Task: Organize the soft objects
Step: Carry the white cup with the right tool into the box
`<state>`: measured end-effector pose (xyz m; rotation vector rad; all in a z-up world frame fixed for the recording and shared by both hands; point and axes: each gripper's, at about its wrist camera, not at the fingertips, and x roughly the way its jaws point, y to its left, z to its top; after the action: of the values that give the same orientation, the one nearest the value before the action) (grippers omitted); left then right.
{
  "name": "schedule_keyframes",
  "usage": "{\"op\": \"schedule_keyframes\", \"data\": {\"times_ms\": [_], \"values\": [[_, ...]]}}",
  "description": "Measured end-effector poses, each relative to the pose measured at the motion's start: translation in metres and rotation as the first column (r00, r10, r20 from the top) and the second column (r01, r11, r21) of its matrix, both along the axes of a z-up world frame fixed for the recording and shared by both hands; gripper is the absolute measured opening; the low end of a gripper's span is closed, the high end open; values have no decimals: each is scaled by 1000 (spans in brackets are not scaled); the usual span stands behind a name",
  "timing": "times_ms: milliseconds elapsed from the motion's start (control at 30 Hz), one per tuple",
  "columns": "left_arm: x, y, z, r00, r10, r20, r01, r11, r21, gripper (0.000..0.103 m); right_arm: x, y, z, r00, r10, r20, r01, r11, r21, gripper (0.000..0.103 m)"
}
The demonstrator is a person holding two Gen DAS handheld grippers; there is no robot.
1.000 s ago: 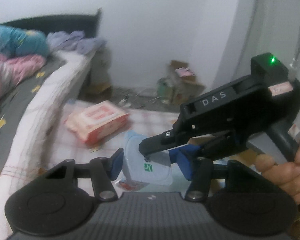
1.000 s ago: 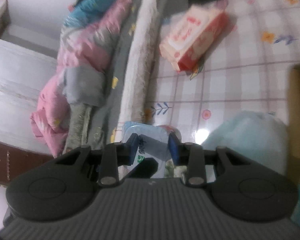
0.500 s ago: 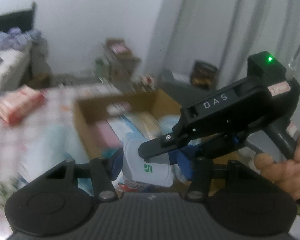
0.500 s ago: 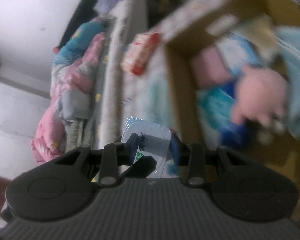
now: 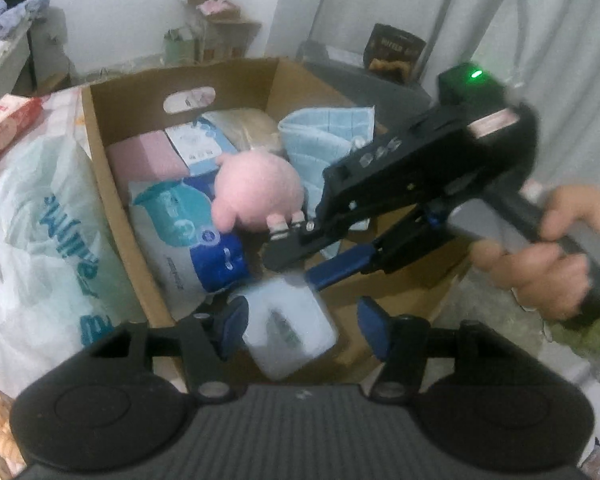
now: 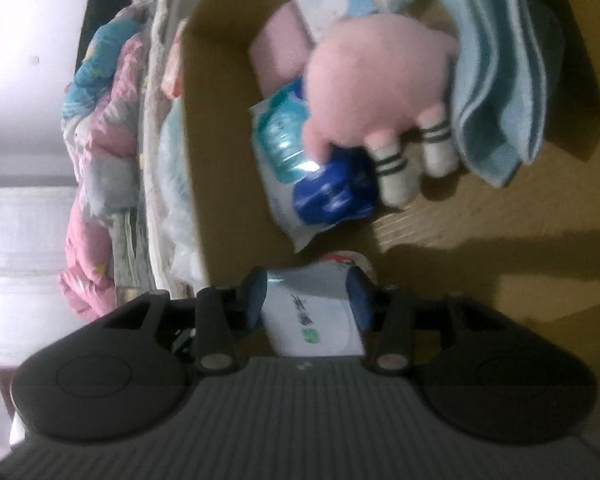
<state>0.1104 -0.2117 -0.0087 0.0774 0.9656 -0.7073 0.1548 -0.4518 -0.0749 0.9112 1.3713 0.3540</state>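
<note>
- The left tool sits at the lower middle of the left wrist view, over the near edge of the box; its jaws are opening.
- A pale pack lies between the left tool's blue pads. It is blurred. It lies close against the left pad, and a clear gap shows on its right side, so the tool reads as released.
- The right tool sits at the lower middle of the right wrist view, and its jaws are opening too.
- The same pack fills the space between the right tool's pads. Whether they press on it cannot be told.
- In the left wrist view the right tool reaches in from the right, its tips just above the pack; a hand grips its handle at the right edge.
- Inside the box, above the pack in both views, lie a pink plush, a blue-and-white tissue bag, a folded blue towel and a pink block.
- The plush rests on the tissue bag, its striped legs pointing toward the right tool.
- Left of the box lie a white plastic bag and, at the upper left, a red pack.
- In the right wrist view a bed with a pink quilt runs down the left side.
</note>
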Motion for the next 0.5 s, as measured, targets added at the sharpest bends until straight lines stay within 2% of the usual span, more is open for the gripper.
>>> {"op": "schedule_keyframes", "data": {"times_ms": [167, 333, 433, 500], "values": [[1, 12, 13, 999, 6, 40, -5, 1000, -24, 66, 12, -6, -12, 1000, 2, -8, -2, 999, -40, 46], [-6, 33, 27, 996, 40, 81, -36, 998, -49, 67, 13, -8, -9, 999, -8, 40, 11, 997, -77, 45], [-10, 52, 34, 988, 96, 123, -88, 994, -69, 67, 16, -4, -3, 995, -15, 101, 29, 991, -133, 38], [-13, 66, 38, 980, 131, 149, -121, 990, -71, 67, 20, -2, -5, 994, -7, 109, 21, 991, -131, 32]]}}
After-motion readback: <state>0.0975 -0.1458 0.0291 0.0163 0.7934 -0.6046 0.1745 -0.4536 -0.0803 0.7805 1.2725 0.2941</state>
